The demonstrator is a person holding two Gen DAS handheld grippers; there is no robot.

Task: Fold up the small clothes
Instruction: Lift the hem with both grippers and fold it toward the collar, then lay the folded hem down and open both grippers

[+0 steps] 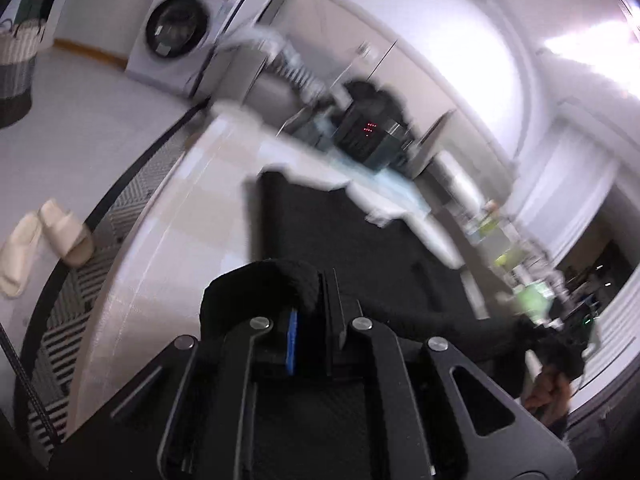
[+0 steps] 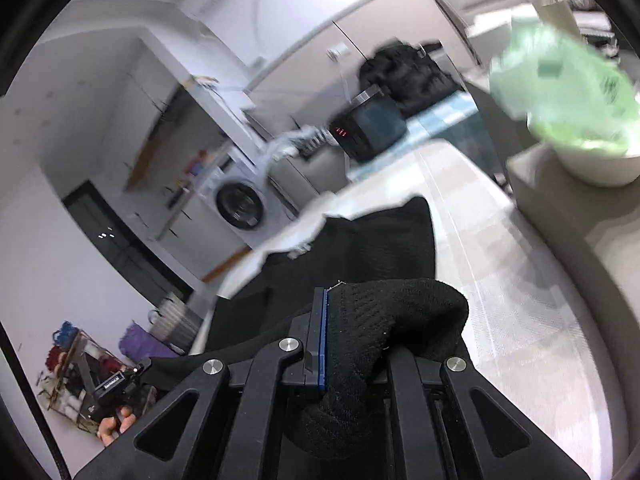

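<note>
1. Left gripper (image 1: pixel 316 292), bottom centre of its own view: jaws together, clamped on a bunched edge of the black knit garment (image 1: pixel 360 240). The blue pad sits against the fabric.
2. Right gripper (image 2: pixel 344 320), bottom centre of its own view: jaws likewise pinched on a fold of the same garment, which drapes over the right finger.
3. The garment runs between the two grippers; the rest of it lies spread on the pale table (image 1: pixel 168 240) ahead of both, mid-frame.
4. White cloth (image 1: pixel 304 160) overlaps the garment's far edge.
5. The right hand (image 1: pixel 548 392) shows at lower right of the left view; the left hand (image 2: pixel 116 424) at lower left of the right view.
6. Background is blurred: washing machine (image 1: pixel 176 28) upper left in the left view, slippers (image 1: pixel 44 244) on the floor at left, a green bag (image 2: pixel 568 92) upper right in the right view.
</note>
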